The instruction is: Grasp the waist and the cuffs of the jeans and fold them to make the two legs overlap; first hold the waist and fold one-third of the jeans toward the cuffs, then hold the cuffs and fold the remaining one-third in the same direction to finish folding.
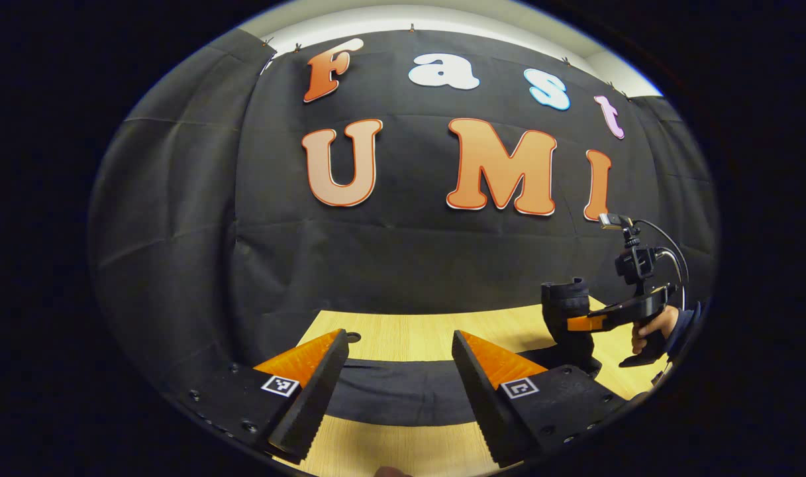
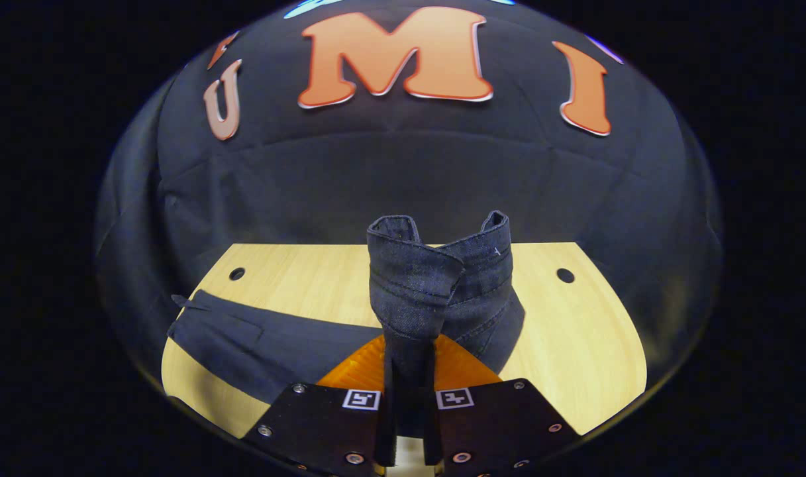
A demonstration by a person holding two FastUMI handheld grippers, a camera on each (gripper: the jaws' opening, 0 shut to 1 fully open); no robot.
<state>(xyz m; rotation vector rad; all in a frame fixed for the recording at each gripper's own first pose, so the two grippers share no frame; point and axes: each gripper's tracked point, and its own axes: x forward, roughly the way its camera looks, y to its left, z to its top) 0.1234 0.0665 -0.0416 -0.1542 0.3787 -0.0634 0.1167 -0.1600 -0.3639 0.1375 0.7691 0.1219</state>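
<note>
One pair of jeans (image 2: 436, 285), one table (image 2: 575, 331), two table holes (image 2: 565, 275), two claws (image 1: 396, 397)

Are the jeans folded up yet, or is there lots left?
Not yet. The right gripper pinches the jeans and lifts a denim band off the table. The left gripper hangs open. The rest lies flat, so both third folds look undone.

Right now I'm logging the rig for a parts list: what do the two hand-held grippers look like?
The left hand-held gripper has wedge-shaped fingers with ridged inner faces on black bolted blocks, each bearing a square black-and-white marker. The right hand-held gripper has the same blocks and markers. Seen from afar, it carries a top-mounted camera, a curved cable and a dark sleeve.
</note>
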